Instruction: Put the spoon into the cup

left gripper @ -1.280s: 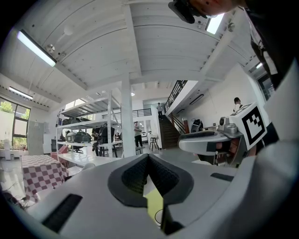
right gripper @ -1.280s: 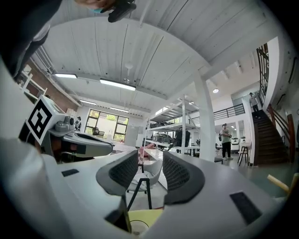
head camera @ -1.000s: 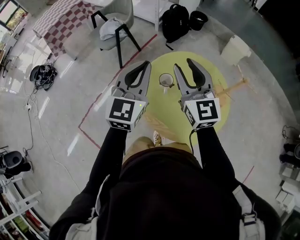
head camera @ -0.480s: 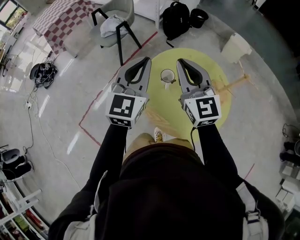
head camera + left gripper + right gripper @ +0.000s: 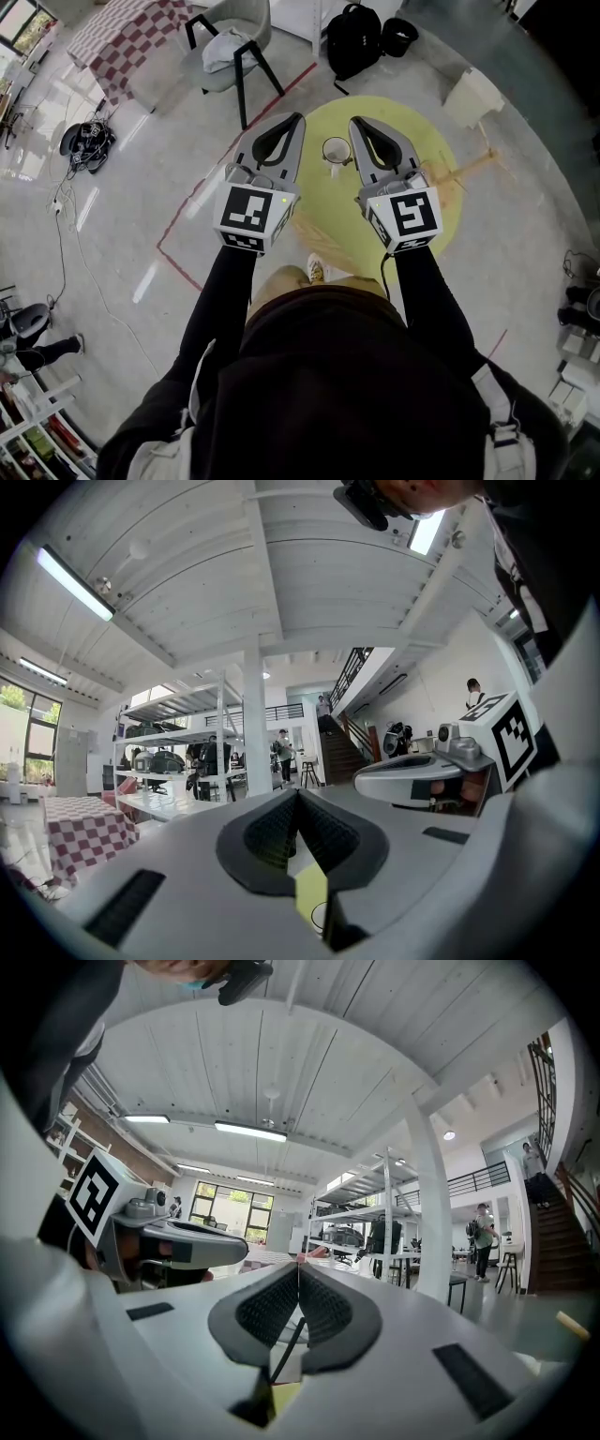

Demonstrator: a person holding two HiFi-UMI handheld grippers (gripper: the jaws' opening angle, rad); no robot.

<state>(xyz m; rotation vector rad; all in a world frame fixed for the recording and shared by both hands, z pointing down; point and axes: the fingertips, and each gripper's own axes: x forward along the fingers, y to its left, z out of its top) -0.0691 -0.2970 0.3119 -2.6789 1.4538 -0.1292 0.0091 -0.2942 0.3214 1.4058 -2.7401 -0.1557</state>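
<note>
Right gripper (image 5: 355, 121) jaws have just closed tip to tip, nothing held; left gripper (image 5: 296, 118) likewise closed, empty; cup (image 5: 335, 151) below, between them

Round yellow table (image 5: 328, 206) on a grey floor (image 5: 141, 216); white cup (image 5: 336, 151) upright on it

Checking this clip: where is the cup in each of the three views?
Head view: cup upper centre, on the yellow table.
Left gripper view: a curved pale rim, likely the cup, low beneath the shut jaws.
Right gripper view: unclear; a white patch beneath the jaws, just closed on nothing, may be it.
Shared landmark: the yellow table, a sliver under the jaws in both gripper views.
</note>
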